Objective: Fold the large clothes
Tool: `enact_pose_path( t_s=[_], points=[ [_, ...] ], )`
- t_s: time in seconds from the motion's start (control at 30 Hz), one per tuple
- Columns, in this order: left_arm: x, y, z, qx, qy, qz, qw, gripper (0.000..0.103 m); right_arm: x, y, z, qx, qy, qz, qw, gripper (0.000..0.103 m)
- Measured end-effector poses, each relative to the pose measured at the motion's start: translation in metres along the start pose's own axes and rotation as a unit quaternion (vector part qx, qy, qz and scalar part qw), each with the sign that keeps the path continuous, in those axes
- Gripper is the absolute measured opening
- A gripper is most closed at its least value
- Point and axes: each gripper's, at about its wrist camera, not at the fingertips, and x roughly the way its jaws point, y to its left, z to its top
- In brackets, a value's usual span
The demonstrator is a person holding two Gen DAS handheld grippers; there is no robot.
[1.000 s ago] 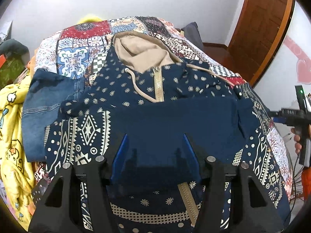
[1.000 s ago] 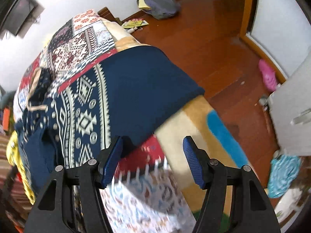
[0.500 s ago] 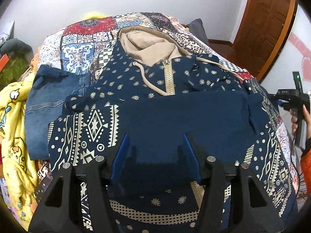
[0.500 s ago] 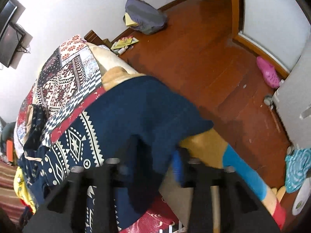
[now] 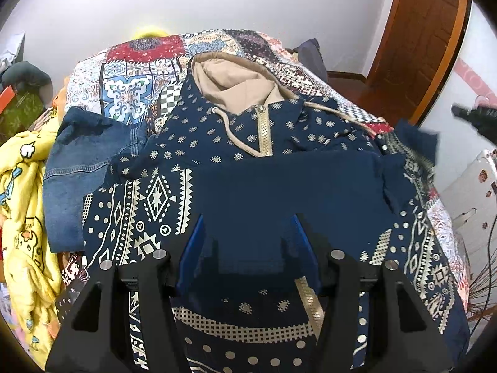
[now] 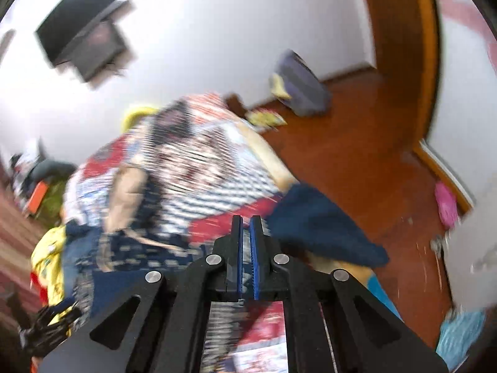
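Note:
A navy patterned hooded jacket (image 5: 279, 186) with a beige hood (image 5: 236, 84) lies face up on the bed, one sleeve folded across its chest. My left gripper (image 5: 248, 242) is open just above the folded navy sleeve. My right gripper (image 6: 246, 242) is shut with its blue pads together; the view is blurred and I cannot tell whether it pinches the navy sleeve end (image 6: 320, 230) beside it. In the left wrist view the right gripper (image 5: 475, 118) shows at the far right with navy cloth (image 5: 416, 140) lifted next to it.
A patchwork quilt (image 5: 149, 62) covers the bed. Blue jeans (image 5: 84, 161) and a yellow blanket (image 5: 21, 192) lie at the left. Wooden floor (image 6: 357, 143) with a grey bag (image 6: 301, 87) and a pink slipper (image 6: 445, 205) is to the right. A door (image 5: 419, 40) stands behind.
My right gripper has shut and swung upward over the bed edge, and the navy sleeve end has lifted at the right. My left gripper has barely moved.

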Motion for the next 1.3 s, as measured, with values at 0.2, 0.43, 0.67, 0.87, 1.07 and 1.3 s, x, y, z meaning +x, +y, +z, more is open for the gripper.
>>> enact_pose_path(
  t_s=[0.2,0.43,0.67,0.87,1.07,1.3],
  points=[
    [-0.015,-0.002,-0.001,0.014,-0.011,-0.003,0.9998,0.056,-0.021,0.077,0.002,-0.105,-0.023,0.044,0.993,0.004],
    [-0.027,0.003,-0.01,0.025,-0.014,-0.007,0.9996,0.056,0.027,0.067,-0.028,-0.123,0.06,-0.016,0.99,0.038],
    [-0.017,0.008,-0.018,0.014,0.0,-0.006,0.9999,0.056,0.046,-0.007,-0.061,-0.046,0.136,-0.065,0.987,0.054],
    [-0.003,0.002,-0.021,0.015,0.016,-0.008,0.9997,0.056,0.071,-0.087,-0.08,0.1,0.189,-0.066,0.975,0.054],
    [0.006,-0.005,-0.022,0.02,0.022,-0.005,0.9995,0.056,0.096,-0.124,-0.08,0.177,0.175,-0.04,0.968,0.054],
    [0.012,0.0,-0.024,0.012,0.024,0.019,0.9995,0.056,0.117,-0.119,-0.064,0.198,0.137,-0.049,0.969,0.036]
  ],
)
